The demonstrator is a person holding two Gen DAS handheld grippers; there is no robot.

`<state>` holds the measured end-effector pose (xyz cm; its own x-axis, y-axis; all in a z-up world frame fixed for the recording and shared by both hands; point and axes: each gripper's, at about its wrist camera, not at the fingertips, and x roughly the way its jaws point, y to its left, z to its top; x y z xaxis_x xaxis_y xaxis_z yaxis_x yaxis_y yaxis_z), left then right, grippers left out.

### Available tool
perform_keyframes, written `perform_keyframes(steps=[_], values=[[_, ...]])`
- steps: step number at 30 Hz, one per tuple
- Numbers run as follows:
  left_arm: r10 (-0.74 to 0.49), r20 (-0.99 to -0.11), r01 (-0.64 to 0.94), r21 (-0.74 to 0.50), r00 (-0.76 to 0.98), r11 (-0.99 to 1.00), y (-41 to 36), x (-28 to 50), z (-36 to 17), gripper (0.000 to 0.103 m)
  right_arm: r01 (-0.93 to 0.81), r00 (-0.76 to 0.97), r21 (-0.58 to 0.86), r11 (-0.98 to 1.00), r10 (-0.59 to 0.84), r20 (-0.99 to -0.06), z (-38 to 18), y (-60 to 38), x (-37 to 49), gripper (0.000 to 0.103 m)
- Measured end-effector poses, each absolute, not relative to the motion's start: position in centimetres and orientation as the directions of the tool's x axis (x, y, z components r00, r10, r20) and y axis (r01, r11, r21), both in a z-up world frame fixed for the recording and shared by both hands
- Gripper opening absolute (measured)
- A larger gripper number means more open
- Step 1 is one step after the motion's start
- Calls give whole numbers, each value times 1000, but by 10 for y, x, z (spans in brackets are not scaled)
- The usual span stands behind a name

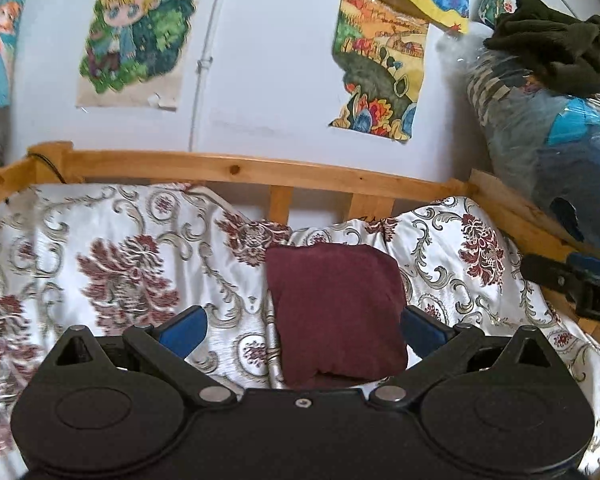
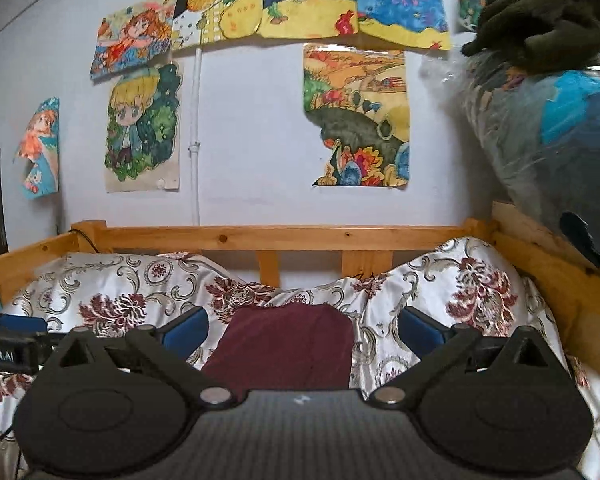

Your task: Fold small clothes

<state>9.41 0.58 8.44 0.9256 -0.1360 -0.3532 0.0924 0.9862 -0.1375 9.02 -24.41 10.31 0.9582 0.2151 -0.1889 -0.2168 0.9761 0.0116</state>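
Folded maroon garment (image 1: 336, 312) left lying on the bed (image 1: 100, 240)

It is seen mid-bed toward the wooden headboard rail (image 1: 236, 168), dead ahead of both the left gripper (image 1: 304, 320) and right gripper (image 2: 304, 324); both are spread wide, nothing held, neither clearly nearer

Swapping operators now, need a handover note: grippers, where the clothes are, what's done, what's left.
Left gripper: open, nothing held.
Right gripper: open, nothing held.
Maroon garment: folded into a compact square, lying on the floral bedspread ahead of both grippers, near the wooden bed rail. Neither gripper touches it.
Dark green garment: unfolded heap on top of the plastic-wrapped bundle at the right.
Done: the maroon piece looks finished.
Left: probably the green one, if it counts as part of the job.
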Motion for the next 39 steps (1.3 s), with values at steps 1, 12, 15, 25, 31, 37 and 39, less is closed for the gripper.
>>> perform_keyframes(steps=[1,12,15,25,31,37,39], values=[[-133,-352,91,-133,927,987,7,87,86,102,-216,958,23,976,217,-189,101,-245,84,103],[-129,-335,99,-106,933,989,6,36,66,102,-148,973,49,988,154,-170,67,-247,27,103],[-123,-348,90,-110,930,990,5,32,51,102,-122,981,34,992,125,-149,56,-246,15,103],[-62,-360,46,-52,931,998,1,26,7,102,-92,971,16,996,94,-218,16,-236,11,103],[-62,-396,53,-35,916,998,-2,30,-5,102,-69,962,2,998,67,-265,6,-232,13,103],[-58,-389,58,-12,920,998,-5,27,-6,102,-71,961,-11,997,65,-270,4,-230,10,103],[-58,-385,61,-5,921,998,-6,27,-5,102,-69,961,-12,998,64,-268,4,-230,10,103]])
